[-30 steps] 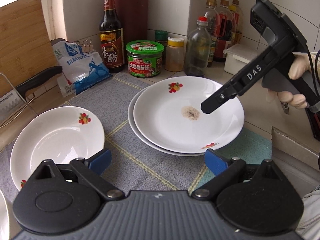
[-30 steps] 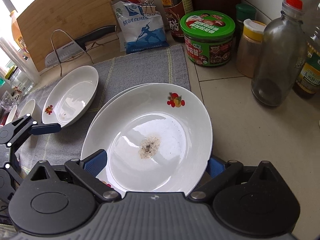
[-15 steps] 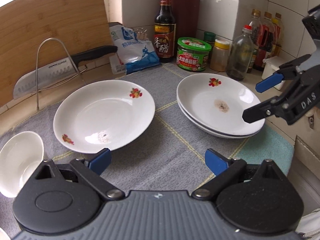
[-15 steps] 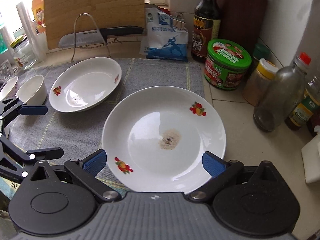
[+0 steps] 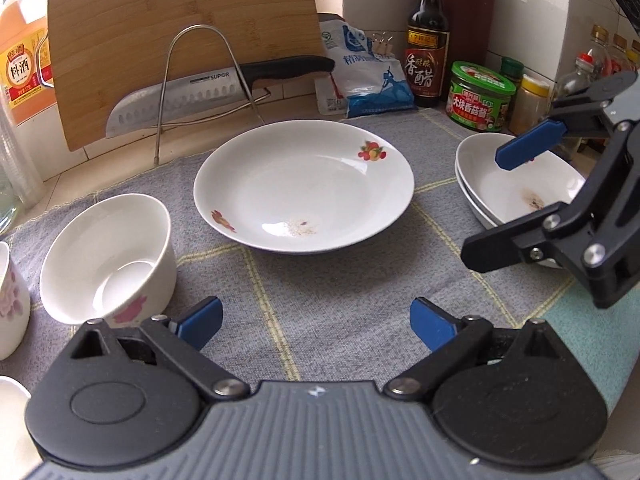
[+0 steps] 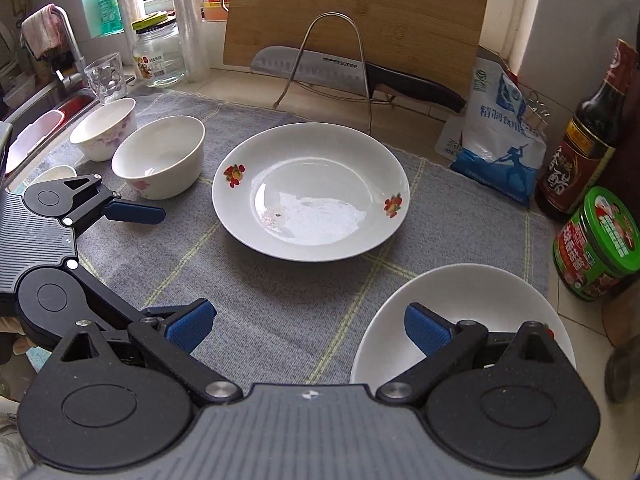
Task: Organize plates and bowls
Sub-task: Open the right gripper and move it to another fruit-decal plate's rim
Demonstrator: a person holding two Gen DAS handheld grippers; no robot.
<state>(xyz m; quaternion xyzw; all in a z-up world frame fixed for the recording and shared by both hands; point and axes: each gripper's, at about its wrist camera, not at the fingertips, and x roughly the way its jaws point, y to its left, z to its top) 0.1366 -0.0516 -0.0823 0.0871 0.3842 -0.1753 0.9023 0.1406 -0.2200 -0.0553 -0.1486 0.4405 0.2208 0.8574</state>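
Note:
A single white plate (image 5: 304, 184) with fruit prints lies mid-mat, also seen as the single plate (image 6: 312, 190) in the right wrist view. Two stacked plates (image 5: 516, 188) sit at the right; the stacked plates (image 6: 472, 304) lie just under my right gripper. A white bowl (image 5: 108, 256) stands left of the single plate, the same bowl (image 6: 160, 156) beside a floral bowl (image 6: 104, 128). My left gripper (image 5: 316, 322) is open over bare mat, empty. My right gripper (image 6: 308, 328) is open and empty; the right gripper (image 5: 496, 204) hovers over the stack's near edge.
A grey mat (image 5: 340, 296) covers the counter. Behind it a knife (image 5: 216, 88) rests on a wire rack against a wooden cutting board (image 5: 180, 32). A salt bag (image 5: 368, 80), vinegar bottle (image 5: 428, 52) and green-lidded jar (image 5: 480, 96) line the back right. A sink (image 6: 36, 120) lies far left.
Both grippers pulled back and swung left, away from the stacked plates. The single plate and the bowls came into view. Both grippers stay open and empty.

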